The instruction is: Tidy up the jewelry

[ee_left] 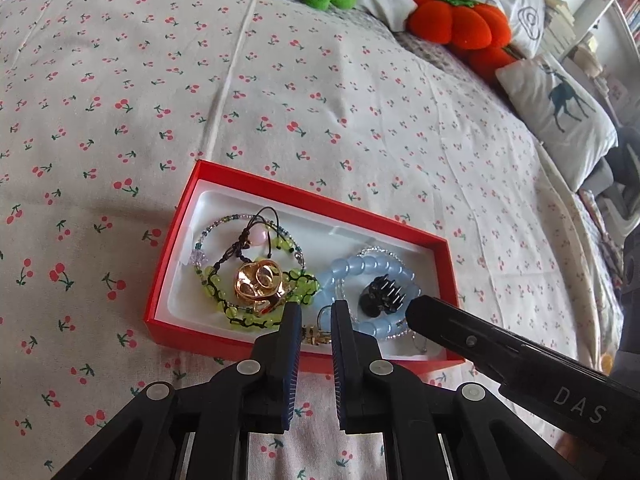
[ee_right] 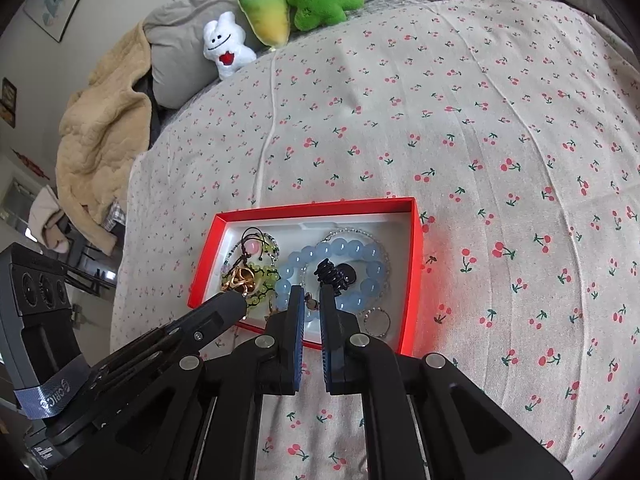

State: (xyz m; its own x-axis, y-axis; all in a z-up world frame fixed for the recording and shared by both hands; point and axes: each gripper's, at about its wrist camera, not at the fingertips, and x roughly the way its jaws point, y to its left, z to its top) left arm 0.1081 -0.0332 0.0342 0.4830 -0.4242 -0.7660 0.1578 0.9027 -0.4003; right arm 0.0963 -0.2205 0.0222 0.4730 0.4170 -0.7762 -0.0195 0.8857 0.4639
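Bed: the cherry-print bedspread (ee_left: 320, 112) fills both views; plush toys and pillows line the top edge of the frames, well apart from the work.
Box: a red box (ee_left: 172, 248) with a white lining lies on the bedspread, lower centre in both views, open side up. All the jewelry in sight lies inside it.
Blue bracelet: a blue bead bracelet (ee_left: 374, 266) sits in the right half of the box in the left wrist view, ringing a black claw clip (ee_left: 380, 298).
Green bracelet: a green bead bracelet (ee_left: 224, 280) on dark cord is tangled with a gold flower piece (ee_left: 260, 284) in the left half.
Small piece: a little gold clasp item (ee_left: 316, 336) lies by the near wall, seen between the left tool's fingers.
Left tool: the left tool (ee_left: 316, 310) hangs over the near edge of the box, jaws at a narrow gap, nothing gripped.
Right tool: the right tool (ee_right: 307, 294) is over the blue beads, jaws also narrowly apart and empty.
Step, as I judge it: picking one piece to place or straighten.
Doing it well: come down on a single strand, away from the cord tangle. Pinch a bead or the clasp, not the loose thread. Lift slowly so neighbours do not follow. Keep the two tools from crossing, since they sit near each other.
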